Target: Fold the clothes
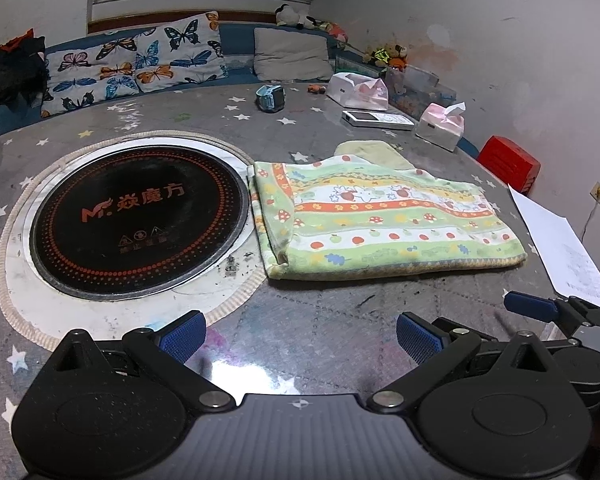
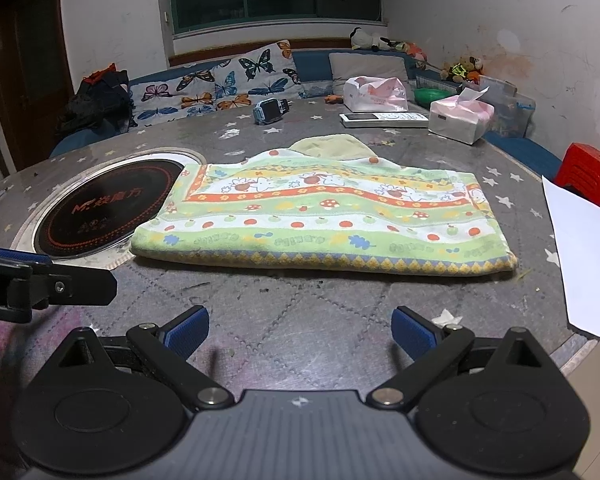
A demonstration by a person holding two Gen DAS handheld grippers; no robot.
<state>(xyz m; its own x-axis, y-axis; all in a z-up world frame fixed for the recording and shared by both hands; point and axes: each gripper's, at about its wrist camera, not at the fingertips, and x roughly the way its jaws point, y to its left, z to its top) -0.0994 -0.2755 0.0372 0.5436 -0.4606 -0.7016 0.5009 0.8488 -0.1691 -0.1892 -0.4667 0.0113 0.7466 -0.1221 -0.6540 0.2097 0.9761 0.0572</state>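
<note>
A green, white and orange patterned cloth (image 1: 380, 220) lies folded flat on the round grey table (image 1: 320, 328), right of the inset hotplate. It also shows in the right wrist view (image 2: 324, 216). A pale yellow cloth (image 2: 332, 146) pokes out from under its far edge. My left gripper (image 1: 300, 338) is open and empty, low over the table, short of the cloth's near edge. My right gripper (image 2: 300, 334) is open and empty, also short of the near edge. The right gripper's fingers (image 1: 532, 306) show at the right of the left wrist view.
A black round hotplate (image 1: 136, 216) is set in the table at left. A white paper sheet (image 2: 588, 256) lies at the right edge. Tissue packs (image 2: 460, 116), a remote (image 2: 384, 119) and a blue watch (image 2: 270, 110) sit at the far side. A red stool (image 2: 588, 172) stands at right.
</note>
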